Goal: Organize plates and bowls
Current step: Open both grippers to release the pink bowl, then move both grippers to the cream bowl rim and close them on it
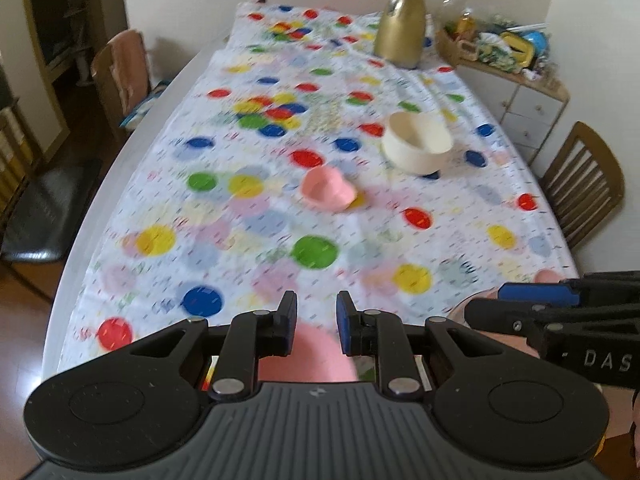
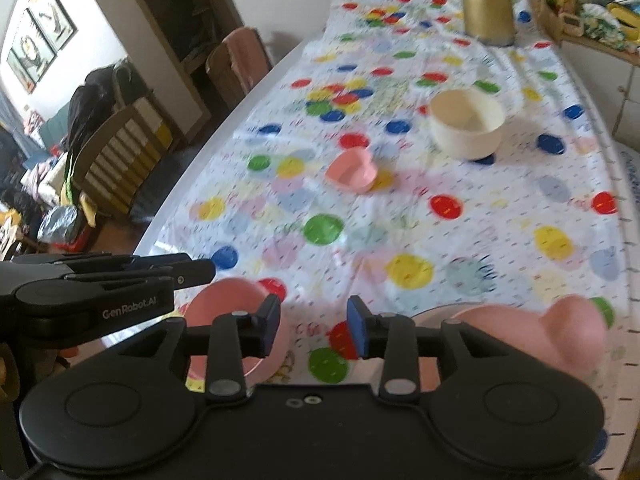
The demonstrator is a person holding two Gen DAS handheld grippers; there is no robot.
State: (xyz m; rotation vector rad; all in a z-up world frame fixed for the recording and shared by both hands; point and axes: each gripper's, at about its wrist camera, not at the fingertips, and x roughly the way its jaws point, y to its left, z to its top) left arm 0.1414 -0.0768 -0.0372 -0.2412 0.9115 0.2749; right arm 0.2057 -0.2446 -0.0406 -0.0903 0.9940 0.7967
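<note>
Spotted tablecloth [image 1: 280, 208]; framed pictures [image 2: 40, 36] right view only; both fingers spread, empty.

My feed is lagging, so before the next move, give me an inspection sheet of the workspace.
Surface: table under a polka-dot tablecloth.
Job's things: cream bowl and small pink heart-shaped bowl mid-table, apart; pink bowl and pink heart-shaped dish at the near edge.
Clutter: gold thermos jug at the far end.
Grippers: left gripper and right gripper both open, nothing between the jaws.
Cables: nothing seen.
Surroundings: wooden chairs, drawer cabinet piled with items, framed pictures.
</note>
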